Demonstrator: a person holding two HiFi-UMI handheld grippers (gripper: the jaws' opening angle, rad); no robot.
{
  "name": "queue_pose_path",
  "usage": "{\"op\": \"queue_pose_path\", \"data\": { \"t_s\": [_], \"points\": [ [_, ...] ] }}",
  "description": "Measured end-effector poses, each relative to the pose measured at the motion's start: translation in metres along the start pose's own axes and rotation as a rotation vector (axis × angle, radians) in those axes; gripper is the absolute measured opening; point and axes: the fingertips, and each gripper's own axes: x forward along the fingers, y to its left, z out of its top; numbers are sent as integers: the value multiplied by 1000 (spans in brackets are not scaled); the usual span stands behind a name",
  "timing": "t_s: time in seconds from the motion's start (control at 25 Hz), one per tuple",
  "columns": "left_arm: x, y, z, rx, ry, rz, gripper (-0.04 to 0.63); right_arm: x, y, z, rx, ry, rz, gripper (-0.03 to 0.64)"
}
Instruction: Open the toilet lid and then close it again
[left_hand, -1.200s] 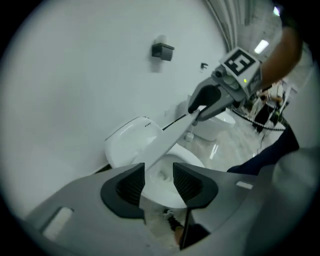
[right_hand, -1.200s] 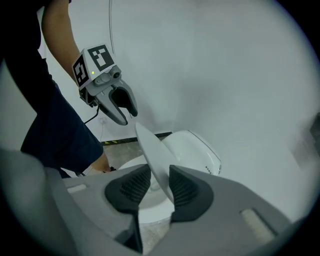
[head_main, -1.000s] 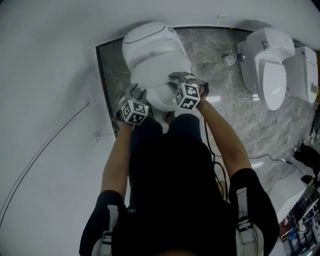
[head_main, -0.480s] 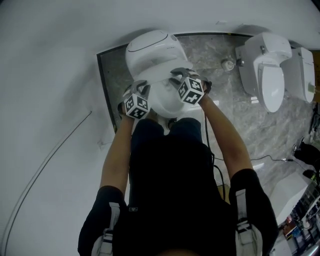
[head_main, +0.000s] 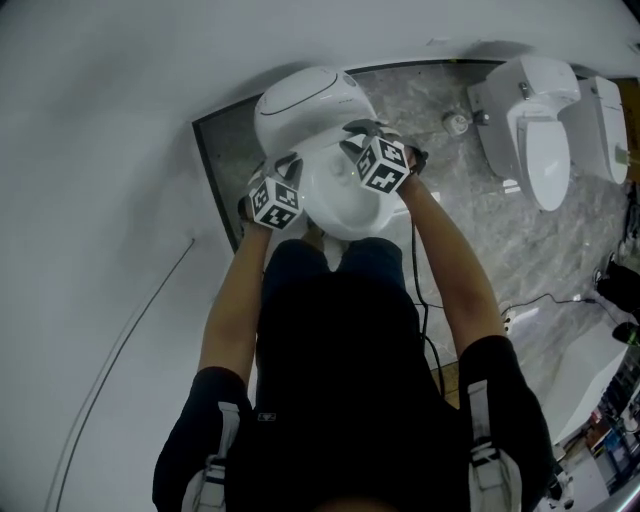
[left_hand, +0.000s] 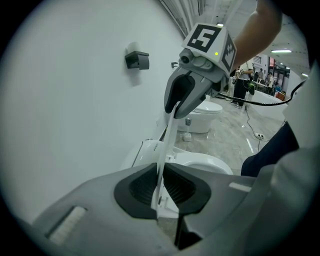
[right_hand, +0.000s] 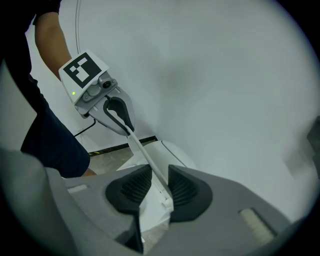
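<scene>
A white toilet (head_main: 305, 100) stands against the wall, with its seat ring (head_main: 350, 205) showing below my hands. The toilet lid (left_hand: 168, 142) is tilted up, and I see it edge-on as a thin white strip. My left gripper (left_hand: 161, 187) has just been closing; its ribbed pads now sit against the lid's edge. In the left gripper view the strip runs up to my right gripper (left_hand: 172, 107). The right gripper (right_hand: 152, 187) is shut on the same lid (right_hand: 145, 160), which runs on to the left gripper (right_hand: 125, 122). From above, the left gripper (head_main: 283, 172) and right gripper (head_main: 358, 140) flank the lid.
Two more white toilets (head_main: 545, 130) (head_main: 605, 115) stand at the right on a grey marbled floor (head_main: 450, 220). Cables (head_main: 520, 305) lie on that floor. A dark fitting (left_hand: 137, 60) is fixed to the white wall. People stand far off (left_hand: 242, 82).
Both grippers have moved up the picture towards the toilet's back, lifting the lid's front edge with them. More of the seat ring shows beneath them now.
</scene>
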Motion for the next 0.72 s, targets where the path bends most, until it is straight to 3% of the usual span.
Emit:
{"op": "queue_pose_path", "data": {
  "t_s": [0.72],
  "points": [
    [24,70,8,-58,-30,-64,43,35,-63,32,31,25,-16,117]
  ]
}}
